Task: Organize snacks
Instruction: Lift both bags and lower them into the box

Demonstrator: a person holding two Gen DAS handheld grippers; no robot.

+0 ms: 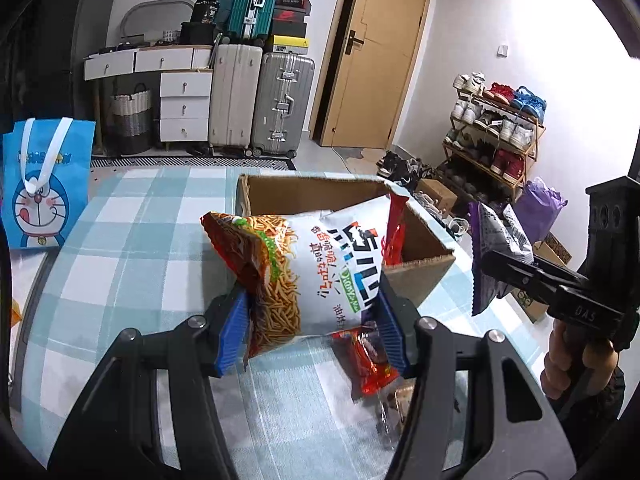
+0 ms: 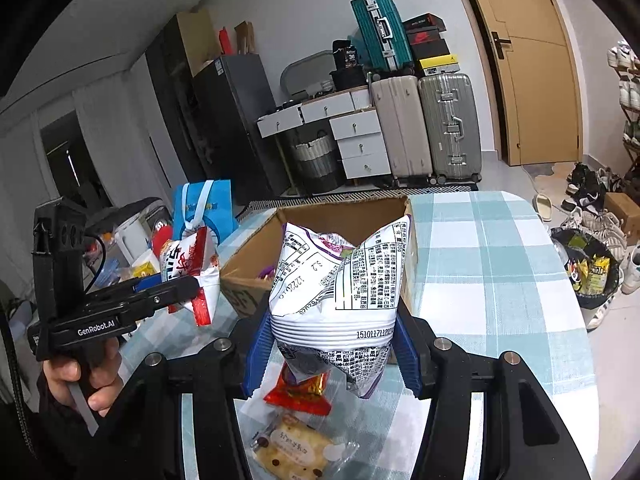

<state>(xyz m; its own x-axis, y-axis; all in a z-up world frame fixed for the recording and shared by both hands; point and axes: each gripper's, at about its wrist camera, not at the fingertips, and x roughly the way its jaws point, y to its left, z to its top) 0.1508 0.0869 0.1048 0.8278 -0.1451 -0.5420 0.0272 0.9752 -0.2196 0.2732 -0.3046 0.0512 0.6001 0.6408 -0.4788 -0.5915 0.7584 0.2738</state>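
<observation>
I have my left gripper point(image 1: 310, 312) clamped across the lower body of the fried-noodle snack bag point(image 1: 304, 268), and my right gripper point(image 2: 332, 344) pinched the same way on the purple-and-white snack bag point(image 2: 340, 280), both held above the checked tablecloth point(image 1: 140, 240) just near of the open cardboard box point(image 1: 420, 264). These puffy foil bags look light, soft and slippery, with brittle contents, so I judge a gentle mid-body squeeze safest. A small red packet point(image 2: 300, 394) and a wrapped biscuit point(image 2: 292, 452) lie nearer on the cloth.
</observation>
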